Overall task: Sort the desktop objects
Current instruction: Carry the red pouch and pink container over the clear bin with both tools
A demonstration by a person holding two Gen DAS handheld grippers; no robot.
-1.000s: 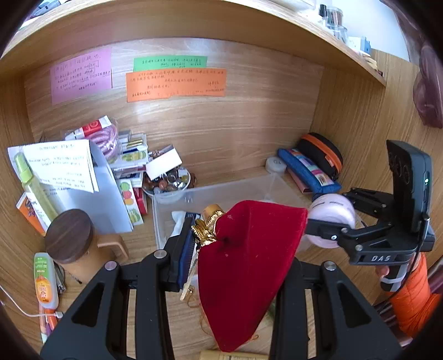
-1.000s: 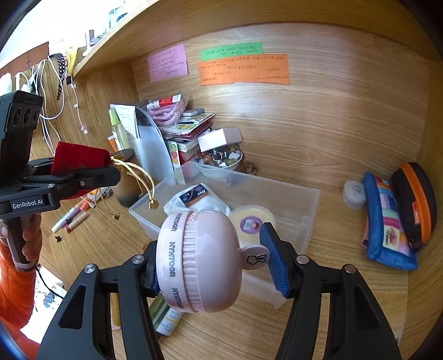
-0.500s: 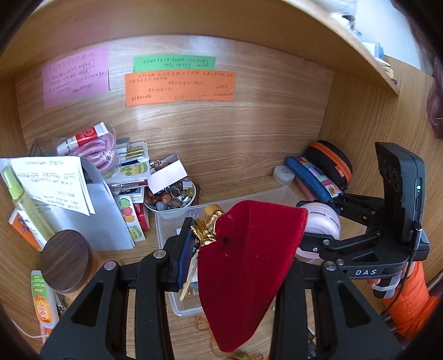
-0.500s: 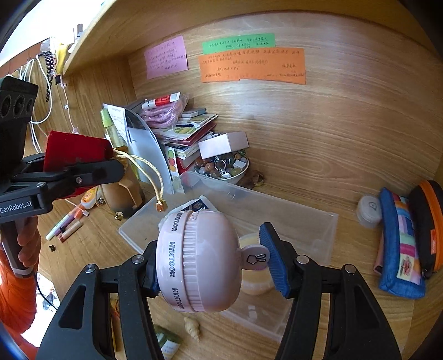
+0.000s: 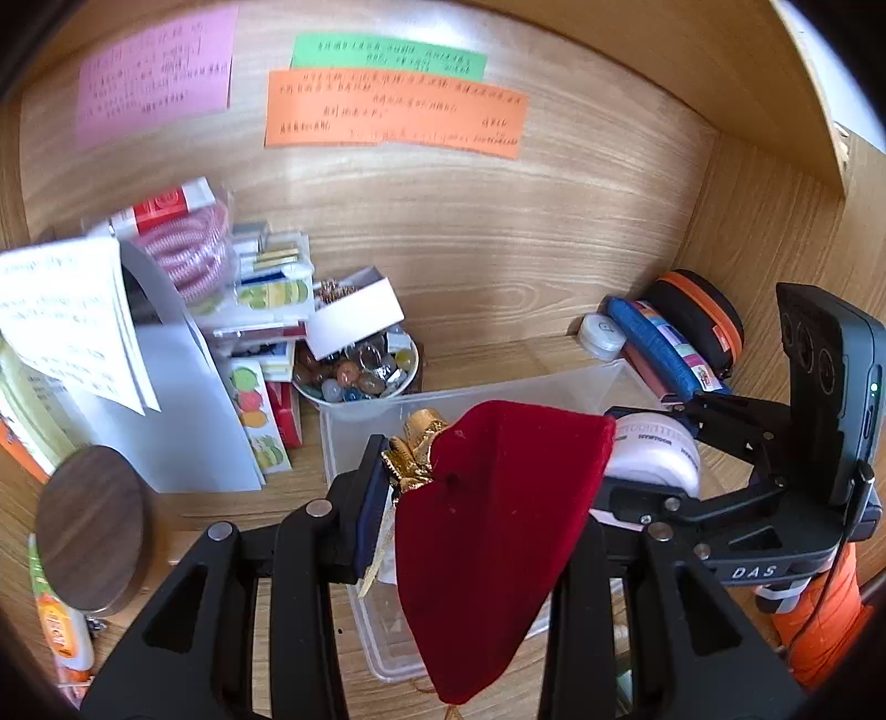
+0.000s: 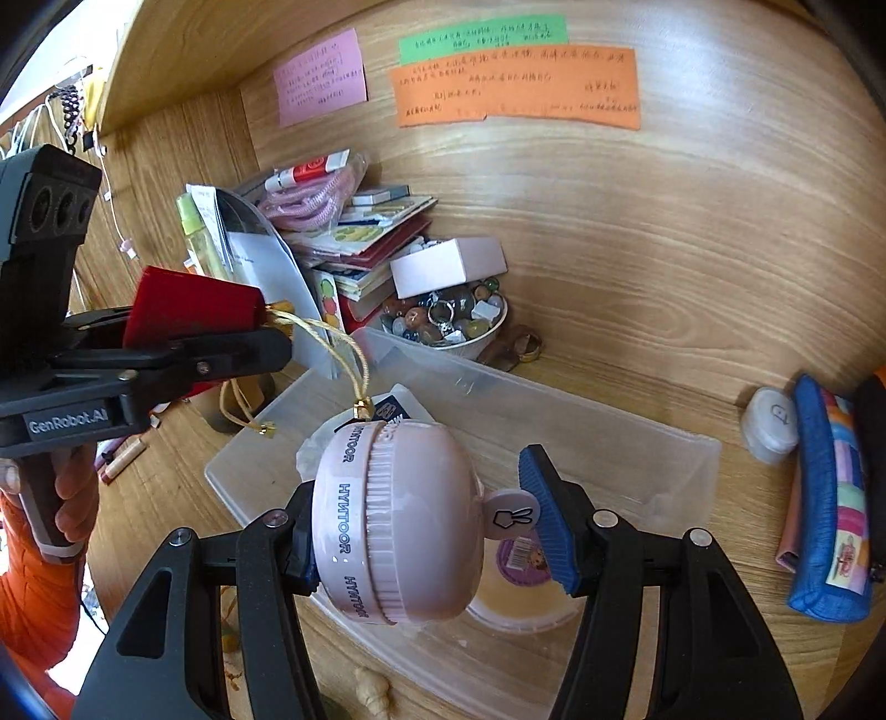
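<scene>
Red velvet pouch (image 5: 493, 515) – clamped in our left gripper (image 5: 470, 498), hanging over the clear bin (image 6: 637, 443). Our right gripper (image 6: 426, 526) is clenched on a pink HYNTOOR fan (image 6: 387, 520), also above the bin – both approx. mid-bin.

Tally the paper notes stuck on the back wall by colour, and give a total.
Pink note: 1
Green note: 1
Orange note: 1
Total: 3
</scene>
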